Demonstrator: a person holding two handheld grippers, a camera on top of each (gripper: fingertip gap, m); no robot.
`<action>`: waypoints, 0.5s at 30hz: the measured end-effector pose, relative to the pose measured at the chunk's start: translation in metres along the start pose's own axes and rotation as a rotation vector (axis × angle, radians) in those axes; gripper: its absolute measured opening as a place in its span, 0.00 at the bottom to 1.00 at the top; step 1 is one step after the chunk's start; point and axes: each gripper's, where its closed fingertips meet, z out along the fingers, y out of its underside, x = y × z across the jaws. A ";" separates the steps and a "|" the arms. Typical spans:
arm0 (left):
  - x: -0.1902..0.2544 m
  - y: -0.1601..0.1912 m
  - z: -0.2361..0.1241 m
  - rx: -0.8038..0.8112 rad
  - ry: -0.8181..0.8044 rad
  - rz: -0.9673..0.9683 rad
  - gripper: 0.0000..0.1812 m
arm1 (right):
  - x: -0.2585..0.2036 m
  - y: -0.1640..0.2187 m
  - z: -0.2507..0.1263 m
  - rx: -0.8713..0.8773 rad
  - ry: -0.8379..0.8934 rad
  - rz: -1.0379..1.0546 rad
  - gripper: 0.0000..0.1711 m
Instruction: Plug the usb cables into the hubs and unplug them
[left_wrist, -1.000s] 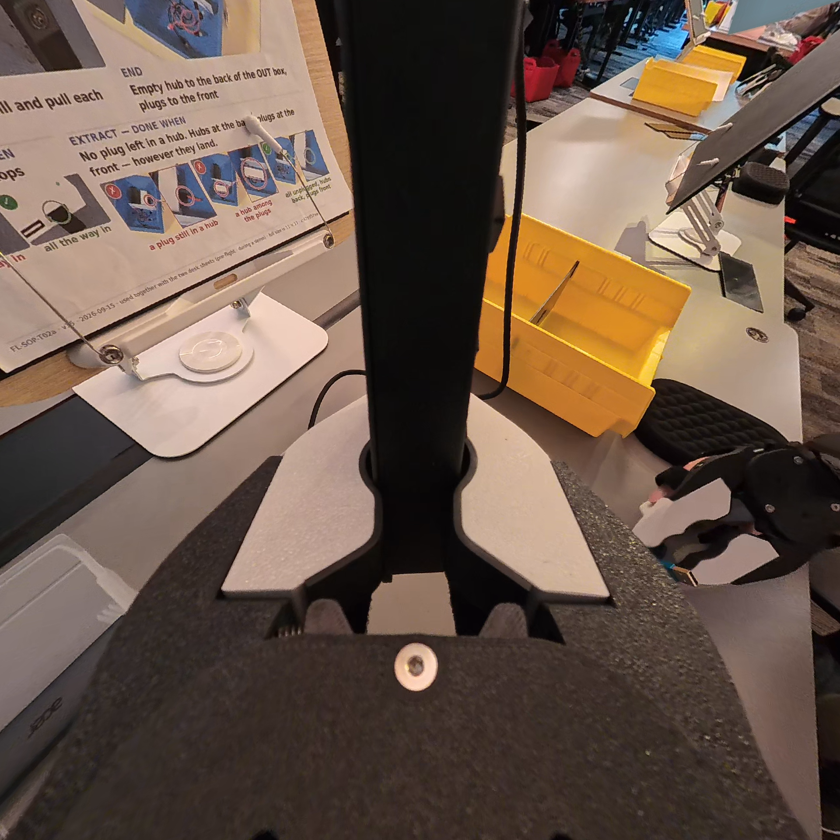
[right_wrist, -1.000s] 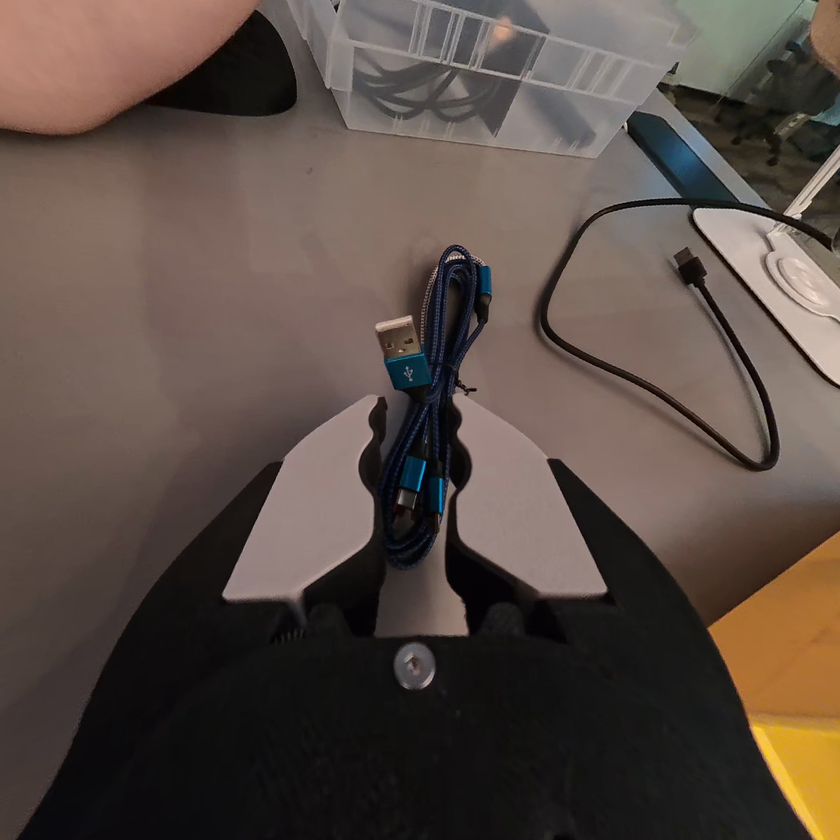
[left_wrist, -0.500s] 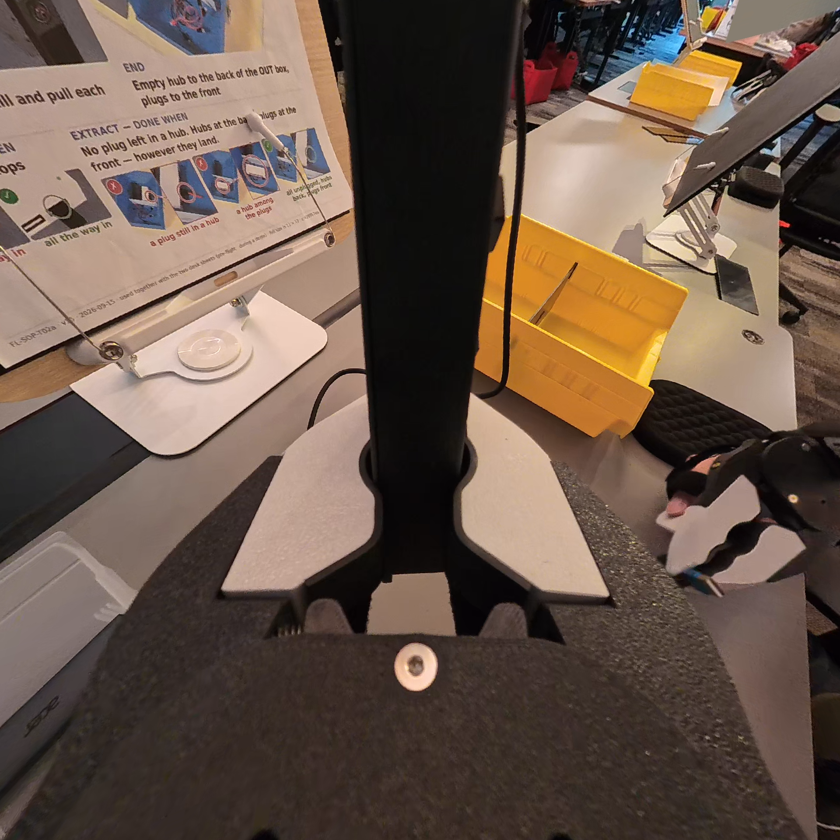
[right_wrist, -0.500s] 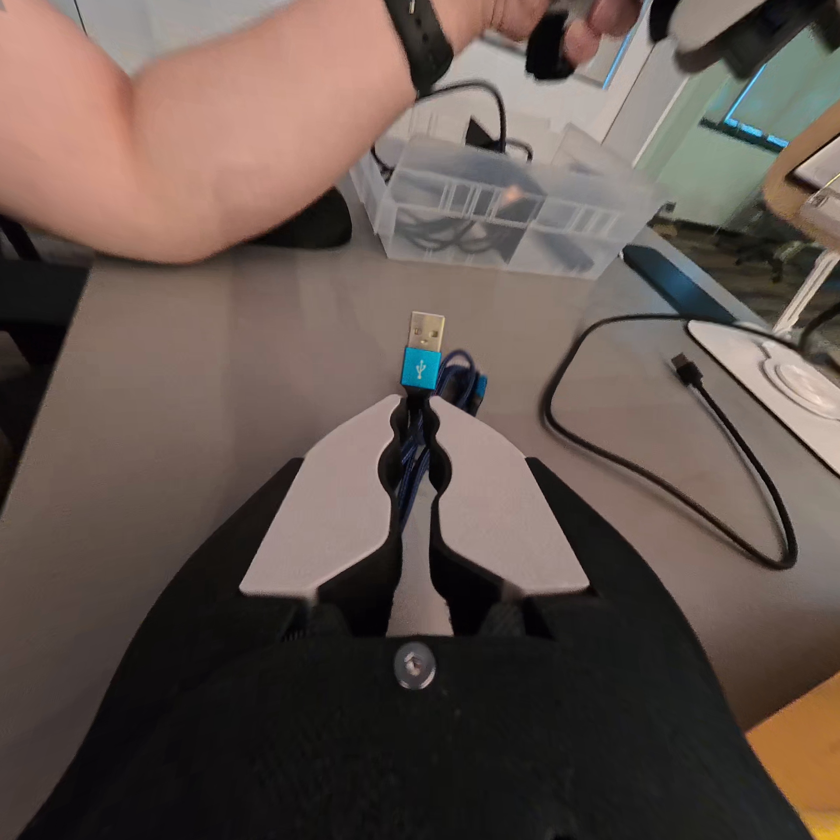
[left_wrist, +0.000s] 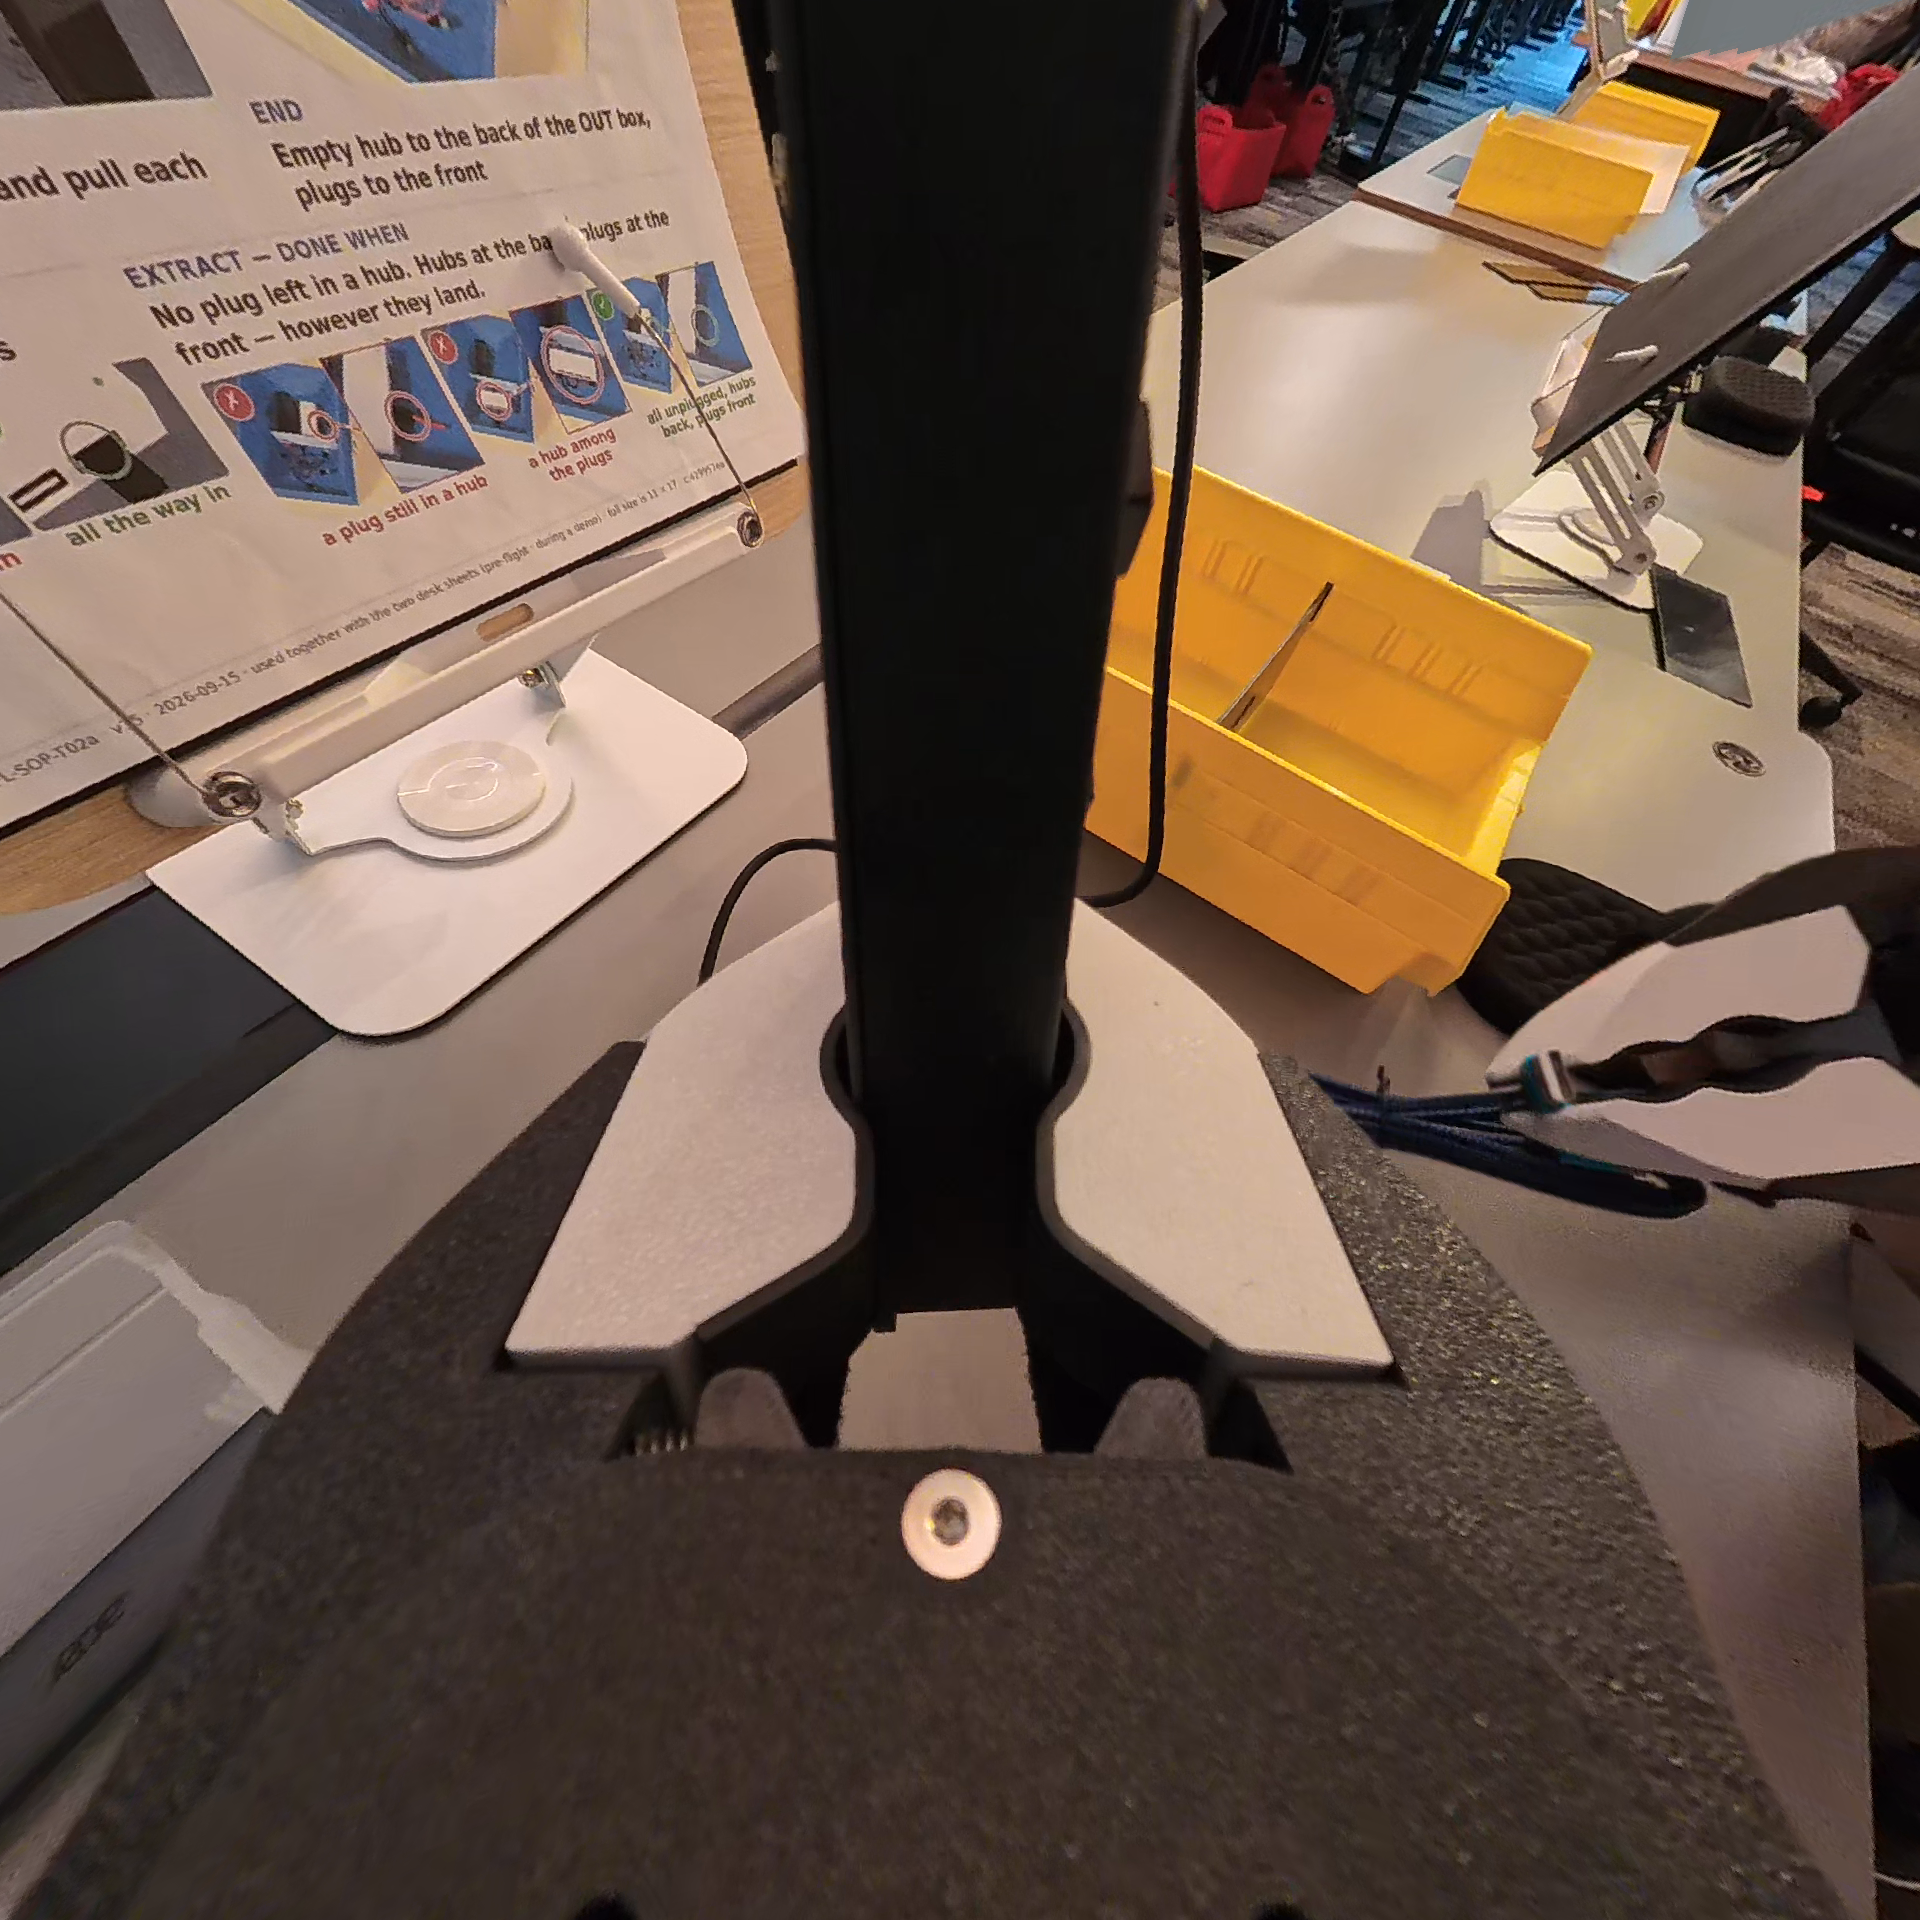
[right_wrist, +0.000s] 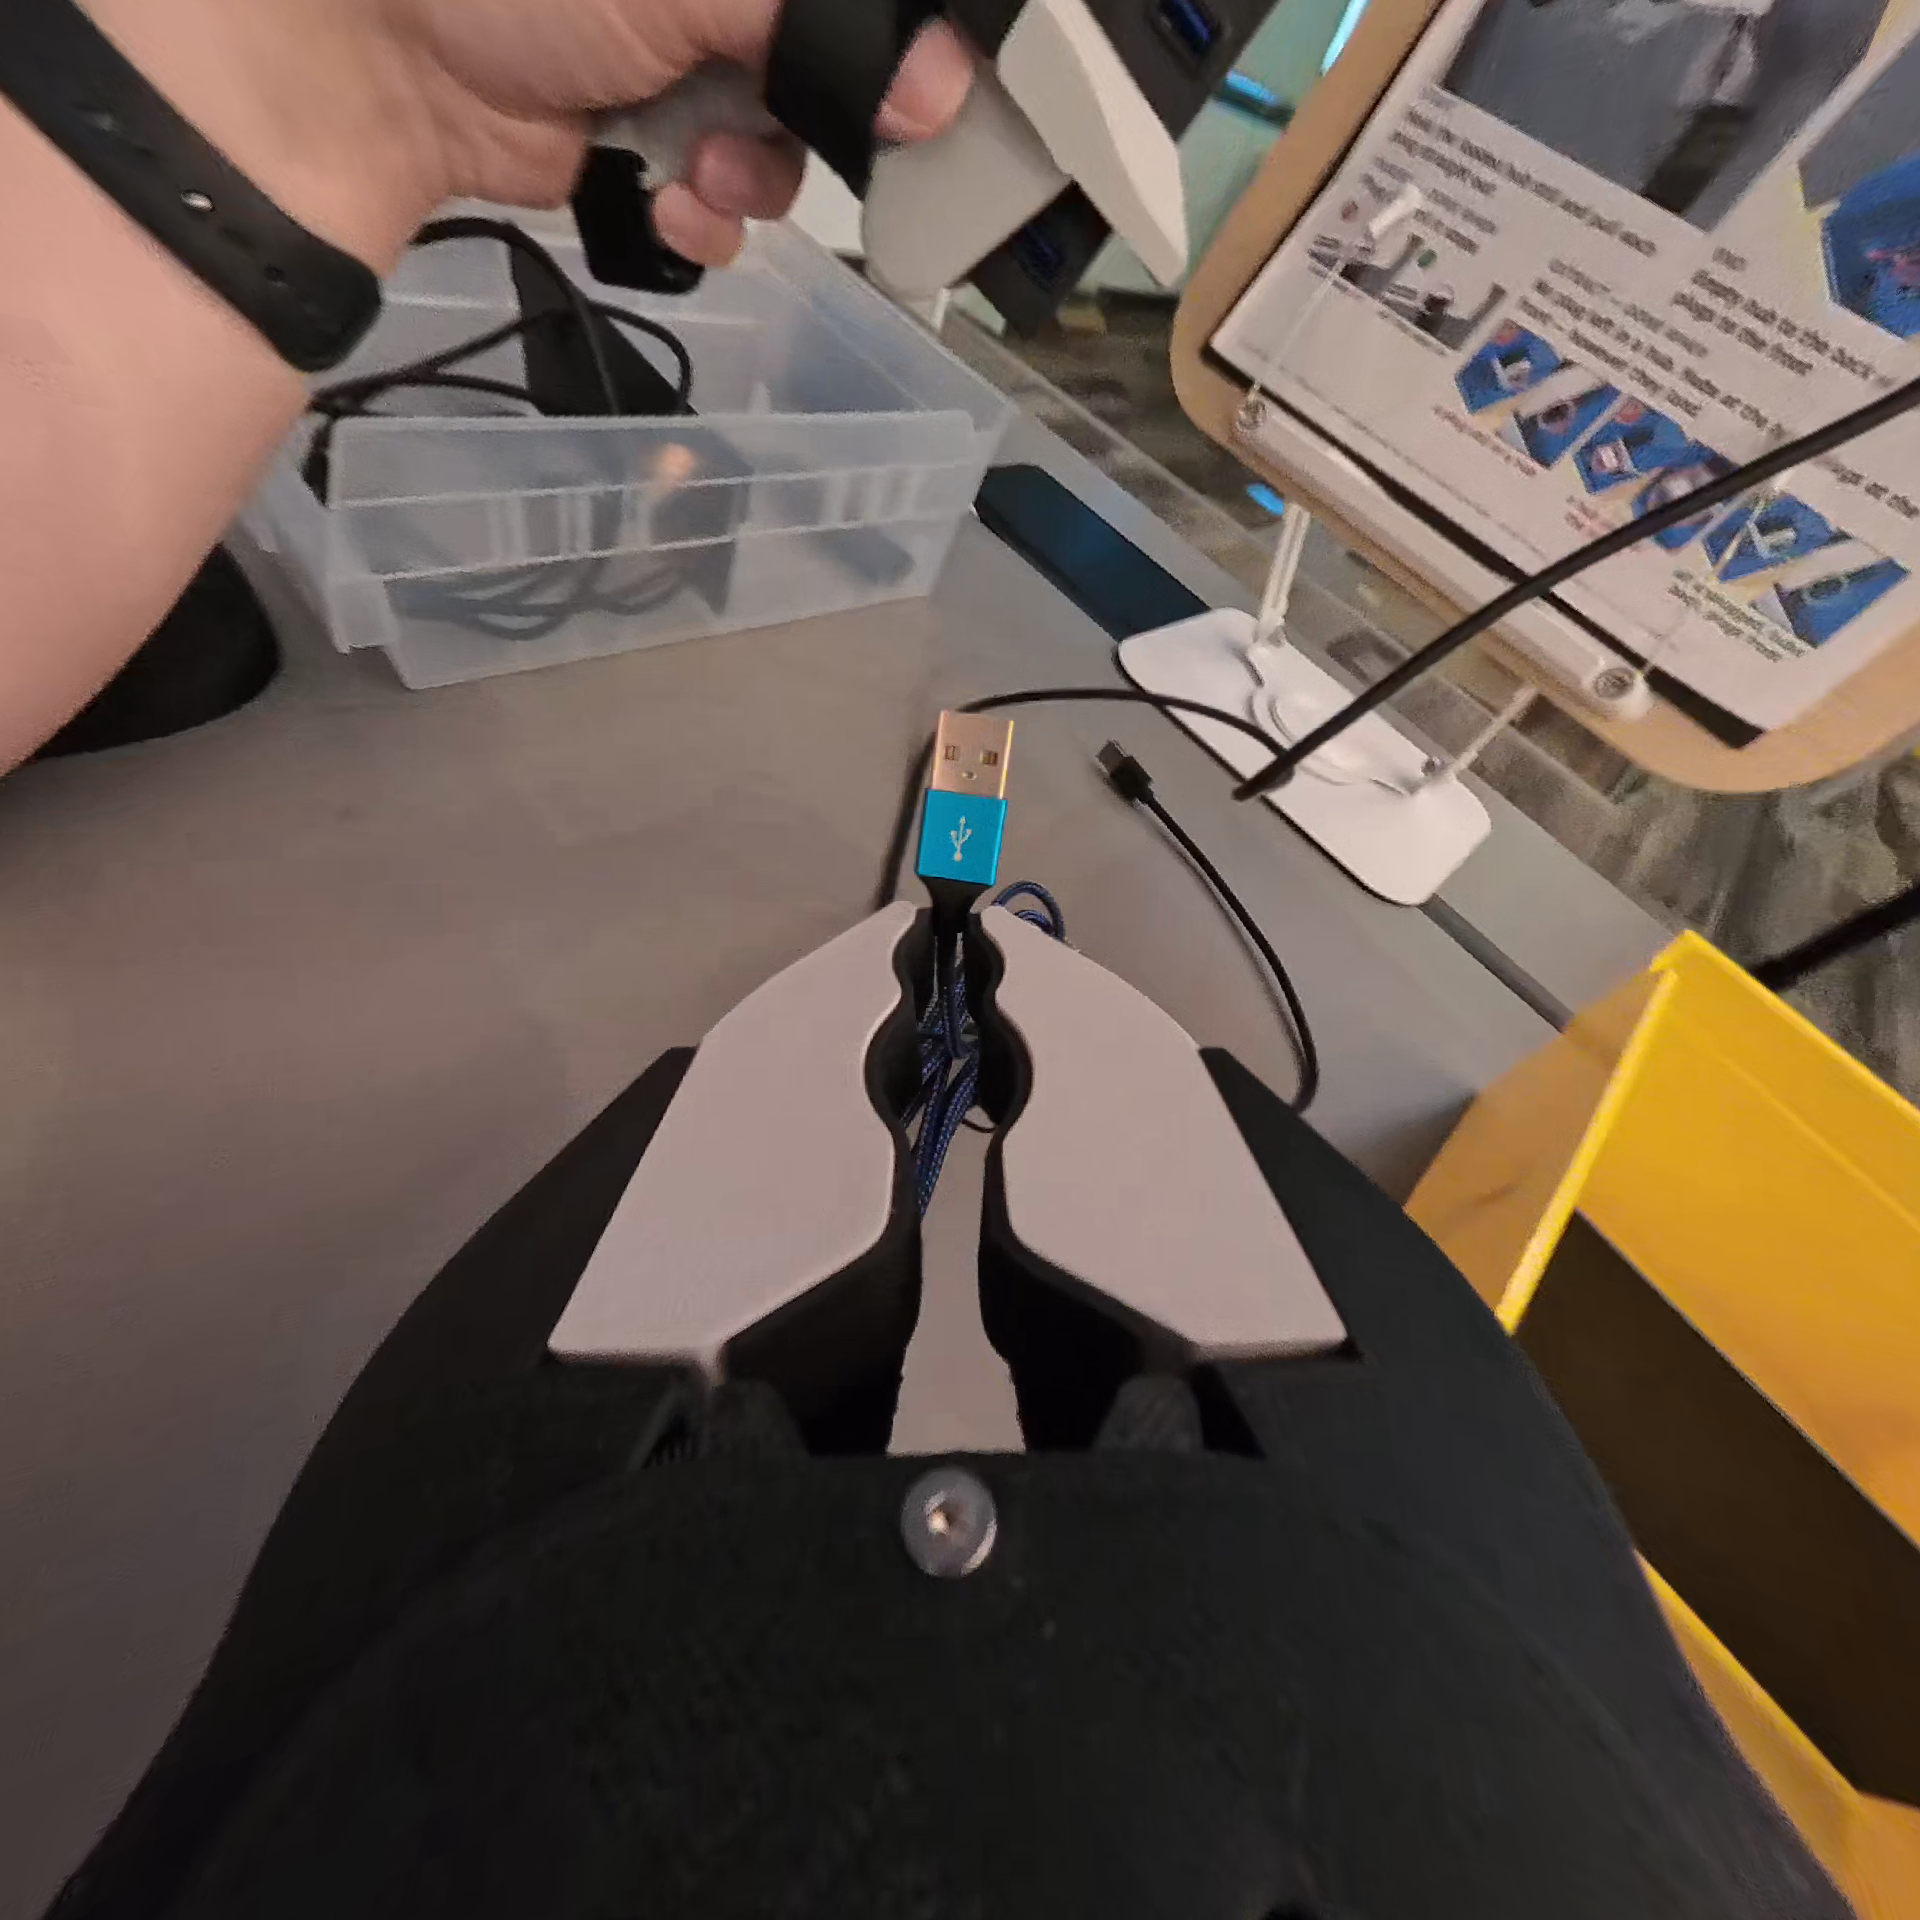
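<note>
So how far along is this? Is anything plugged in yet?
Nothing is plugged in yet. Both pickups look done: the left gripper is shut on the black USB hub, and the right gripper is shut on the blue braided USB cable, its plug pointing forward, clear of the hub. Inserting, then unplugging, remains.

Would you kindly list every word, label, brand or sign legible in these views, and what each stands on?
I do not copy out writing; here is what bears it.
Instruction sheet on the white stand: printed lines and small pictures, sharp in the left wrist view, blurred in the right.
Grey device at lower left: a brand mark.
USB plug, blue housing: a white symbol.
Yellow bin: none visible.
</note>
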 end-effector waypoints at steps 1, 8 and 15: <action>0.001 0.000 0.001 -0.001 0.001 0.003 0.15 | 0.003 -0.001 0.001 -0.028 0.015 -0.001 0.03; 0.006 -0.002 0.003 0.005 0.012 0.017 0.15 | 0.014 -0.010 0.009 -0.142 0.065 -0.035 0.03; 0.005 -0.003 0.005 0.011 0.009 0.025 0.15 | 0.017 -0.020 0.014 -0.171 0.084 -0.065 0.03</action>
